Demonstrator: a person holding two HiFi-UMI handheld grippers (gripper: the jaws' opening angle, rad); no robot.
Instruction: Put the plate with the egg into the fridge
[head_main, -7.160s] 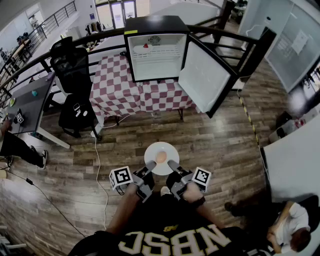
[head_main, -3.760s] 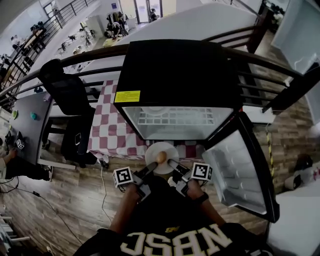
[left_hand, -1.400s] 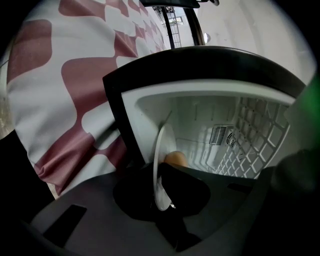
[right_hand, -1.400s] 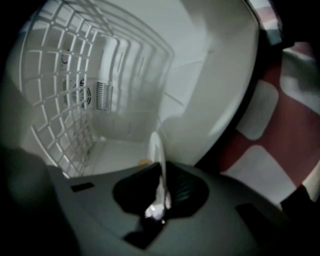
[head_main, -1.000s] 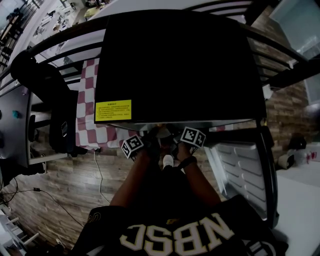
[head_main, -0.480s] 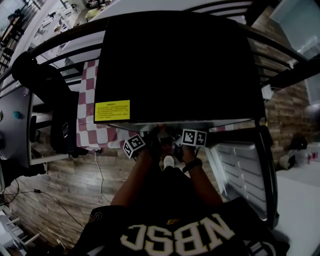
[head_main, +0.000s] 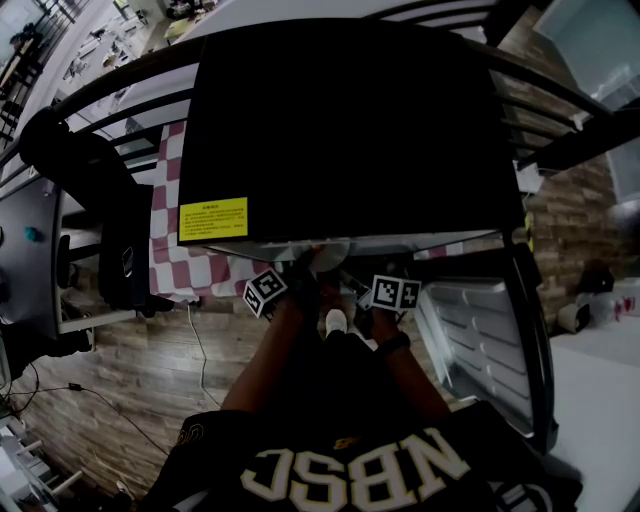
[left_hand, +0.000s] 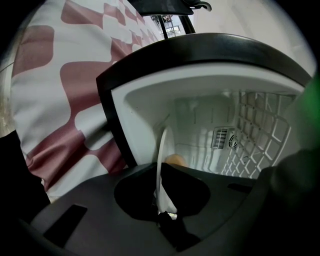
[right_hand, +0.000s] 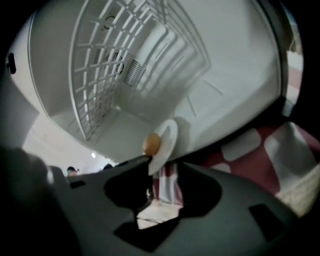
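Head view's running dim, the fridge (head_main: 350, 130) top showing near-black; both gripper views are warping heavily at the edges, its white interior glowing bright.

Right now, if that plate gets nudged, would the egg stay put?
Probably not: the egg is rounded and lies loose on the smooth plate, so it may roll. The plate looks rigid, held by one rim in the left gripper without bending.

In the head view, the fridge (head_main: 350, 120) top hides most of the plate (head_main: 330, 253).
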